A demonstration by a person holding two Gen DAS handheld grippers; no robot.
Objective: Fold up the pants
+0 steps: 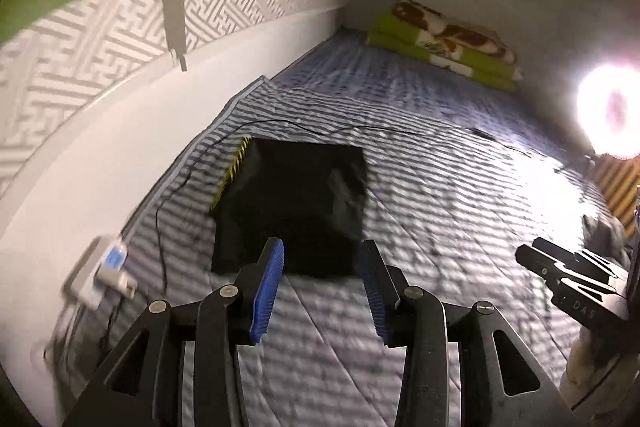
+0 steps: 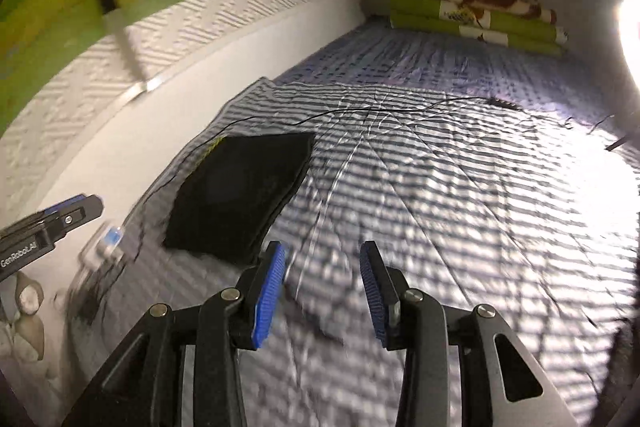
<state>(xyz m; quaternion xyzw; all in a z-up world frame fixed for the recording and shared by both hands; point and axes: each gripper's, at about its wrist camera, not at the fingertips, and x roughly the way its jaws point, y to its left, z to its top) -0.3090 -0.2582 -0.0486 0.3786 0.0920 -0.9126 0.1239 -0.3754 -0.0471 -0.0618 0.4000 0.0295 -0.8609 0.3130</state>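
A striped quilt [image 1: 420, 163] covers the bed, with black pants [image 1: 292, 211] folded square on it. Left gripper [image 1: 322, 259] and right gripper [image 2: 324, 263] hover, fingers spread, empty.

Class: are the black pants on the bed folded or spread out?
Folded: the black pants lie as one compact square on the striped bedcover, no legs extended.

Folded black pants [image 1: 288, 207] beyond parted tongs [image 1: 322, 287]

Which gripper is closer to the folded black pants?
The left gripper: its fingertips frame the pants' near edge. The right gripper sits off to their side.
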